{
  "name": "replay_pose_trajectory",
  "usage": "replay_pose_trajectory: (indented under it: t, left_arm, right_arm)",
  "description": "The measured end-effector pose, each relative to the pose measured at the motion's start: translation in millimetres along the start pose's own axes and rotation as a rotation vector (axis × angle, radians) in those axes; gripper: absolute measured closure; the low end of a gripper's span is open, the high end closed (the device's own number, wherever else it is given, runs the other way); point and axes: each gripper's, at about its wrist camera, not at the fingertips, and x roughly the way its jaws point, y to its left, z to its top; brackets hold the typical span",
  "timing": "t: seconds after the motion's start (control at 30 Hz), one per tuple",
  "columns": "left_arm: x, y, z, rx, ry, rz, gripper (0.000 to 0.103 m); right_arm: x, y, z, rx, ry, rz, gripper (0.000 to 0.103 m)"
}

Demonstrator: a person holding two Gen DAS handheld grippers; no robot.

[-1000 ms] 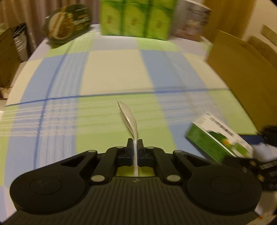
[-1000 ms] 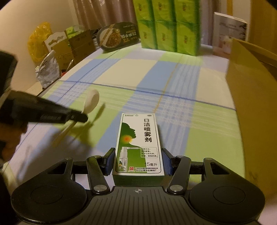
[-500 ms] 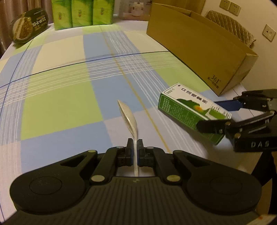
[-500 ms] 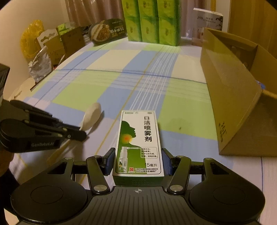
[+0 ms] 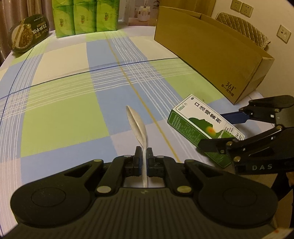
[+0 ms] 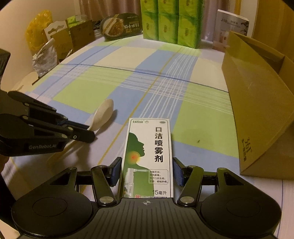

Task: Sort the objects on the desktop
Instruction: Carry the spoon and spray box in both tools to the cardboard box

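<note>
My left gripper (image 5: 144,156) is shut on the handle of a white plastic spoon (image 5: 137,126), bowl pointing forward above the checked tablecloth. The spoon (image 6: 102,114) and left gripper (image 6: 80,133) also show at the left of the right wrist view. My right gripper (image 6: 146,171) is shut on a green and white spray box (image 6: 148,156), held lengthwise above the cloth. In the left wrist view the box (image 5: 204,126) and right gripper (image 5: 216,134) are at the right, close to the spoon.
An open brown cardboard box (image 5: 211,55) (image 6: 257,103) stands at the right. Green tissue packs (image 5: 84,16) (image 6: 169,22), a dark oval food tub (image 5: 28,33) (image 6: 121,25) and a booklet (image 6: 231,27) line the far edge. Bags (image 6: 44,55) sit off the left side.
Both grippers have drawn back toward the near edge, and the left view has swung right toward the cardboard box. The spoon and spray box stay gripped.
</note>
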Motion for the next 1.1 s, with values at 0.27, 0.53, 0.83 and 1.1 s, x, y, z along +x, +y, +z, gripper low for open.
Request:
replay_pose_trajectory:
  t: [0.27,0.53,0.83,1.1]
  left_arm:
    - [2.1,0.9,1.8,-0.004,0.001,-0.003,0.101]
    - [1.6,1.4,0.9,-0.016,-0.002,-0.005,0.102]
    - [-2.3,0.6,0.4,-0.029,-0.004,-0.021,0.102]
    - [-5.7,-0.8,2.0,-0.026,-0.015,-0.021,0.102]
  right_arm:
    - [2.7,-0.1,-1.0,0.013,0.007,-0.003,0.050]
    - [-6.2,0.8,-0.6,0.025,-0.004,-0.012,0.050]
    - [-16.5,1.2,-0.3,0.029,-0.015,-0.028,0.050]
    - [-17.6,3.1,-2.3,0.032,-0.004,-0.035,0.050]
